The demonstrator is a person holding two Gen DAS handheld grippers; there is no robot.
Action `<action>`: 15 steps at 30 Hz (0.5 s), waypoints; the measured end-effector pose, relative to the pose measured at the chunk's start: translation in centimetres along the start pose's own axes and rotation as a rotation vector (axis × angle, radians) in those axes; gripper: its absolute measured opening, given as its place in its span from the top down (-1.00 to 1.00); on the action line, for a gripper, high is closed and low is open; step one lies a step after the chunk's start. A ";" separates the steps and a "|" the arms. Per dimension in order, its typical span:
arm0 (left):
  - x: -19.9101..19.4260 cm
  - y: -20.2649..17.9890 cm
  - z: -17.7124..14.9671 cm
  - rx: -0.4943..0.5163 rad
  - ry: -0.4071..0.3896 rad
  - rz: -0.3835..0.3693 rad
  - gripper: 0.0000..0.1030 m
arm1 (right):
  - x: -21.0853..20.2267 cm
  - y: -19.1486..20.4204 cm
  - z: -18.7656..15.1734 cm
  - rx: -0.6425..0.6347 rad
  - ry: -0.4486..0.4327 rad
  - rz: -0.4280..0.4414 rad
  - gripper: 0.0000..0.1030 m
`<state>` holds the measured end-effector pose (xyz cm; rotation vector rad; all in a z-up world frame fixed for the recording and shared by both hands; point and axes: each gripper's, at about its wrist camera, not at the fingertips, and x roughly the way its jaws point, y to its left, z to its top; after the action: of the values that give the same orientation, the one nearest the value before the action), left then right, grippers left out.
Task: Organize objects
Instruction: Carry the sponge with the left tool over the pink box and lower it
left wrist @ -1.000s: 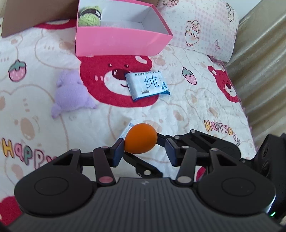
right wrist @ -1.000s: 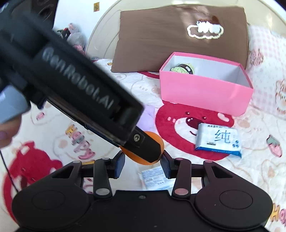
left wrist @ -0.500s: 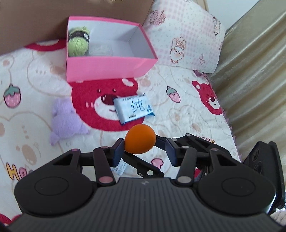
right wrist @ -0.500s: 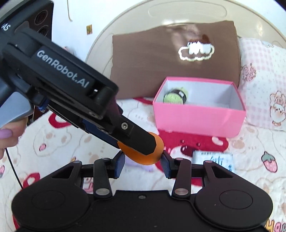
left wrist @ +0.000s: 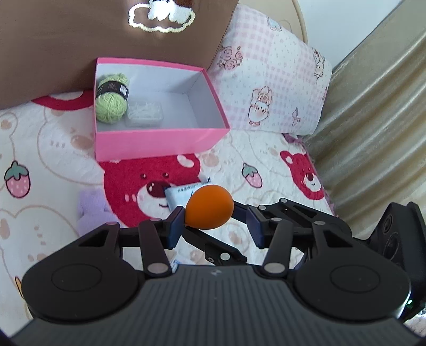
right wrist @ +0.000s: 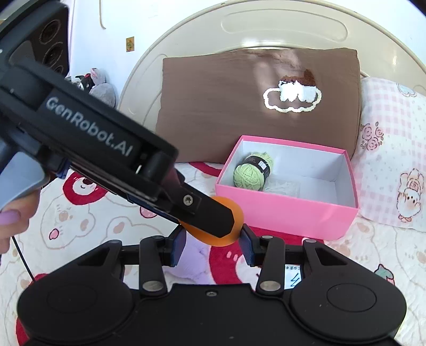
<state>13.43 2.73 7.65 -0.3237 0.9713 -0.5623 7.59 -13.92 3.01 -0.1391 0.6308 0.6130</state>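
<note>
We hold a smooth orange egg-shaped sponge [left wrist: 209, 208] above the bear-print bedspread [left wrist: 48, 149], both tools narrowed on it at once: the left tool [left wrist: 214, 222] and the right tool [right wrist: 213, 243] each press it between their blue pads. Beyond it stands the open pink cardboard box [left wrist: 159, 142], with a green yarn ball [left wrist: 111, 102] in its far left corner.

Daylight falls on a bed [right wrist: 87, 221] with a bear-print quilt. A cream curved headboard [right wrist: 202, 34] stands at twelve o'clock against a white wall [right wrist: 165, 16]. Beige curtain [left wrist: 372, 111] at three o'clock.
</note>
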 end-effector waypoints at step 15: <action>2.9 0.0 3.9 0.020 -0.092 -0.011 0.06 | 2.9 -3.2 3.2 -0.003 0.026 -0.020 0.06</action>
<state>17.97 1.12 7.73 -0.3340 0.8754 -0.5625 12.89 -14.16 3.66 -0.1560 0.6528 0.5940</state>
